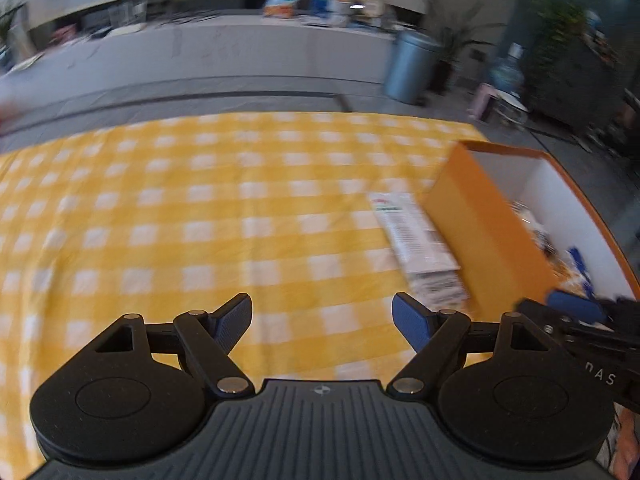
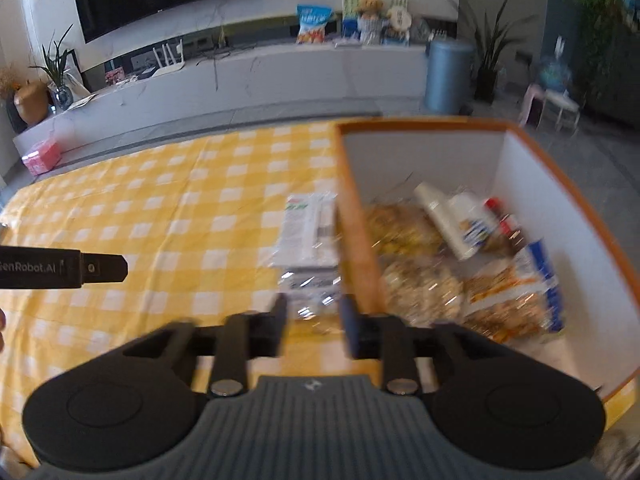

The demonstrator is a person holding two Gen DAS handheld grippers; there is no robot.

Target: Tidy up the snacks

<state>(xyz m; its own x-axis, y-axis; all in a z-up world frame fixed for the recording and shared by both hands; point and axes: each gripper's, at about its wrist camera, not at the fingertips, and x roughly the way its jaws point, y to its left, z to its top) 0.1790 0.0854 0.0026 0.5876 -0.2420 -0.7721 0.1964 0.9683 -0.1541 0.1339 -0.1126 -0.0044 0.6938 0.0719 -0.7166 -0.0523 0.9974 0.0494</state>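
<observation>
Snacks (image 2: 460, 264) fill orange box (image 2: 420, 125) (right view only), left gripper (image 1: 322, 322) wide, right gripper (image 2: 314, 324) parted, both empty.

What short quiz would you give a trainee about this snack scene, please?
1. True or false: the orange box is empty.
2. Where does the white snack packet lie? A) inside the box B) on the checked cloth beside the box C) between the fingers of the left hand-held gripper
3. Complete: the jaws of the left hand-held gripper stand ____ with nothing between them.

Key: 1 false, several snack bags lie inside; 2 B; 3 open.
</observation>
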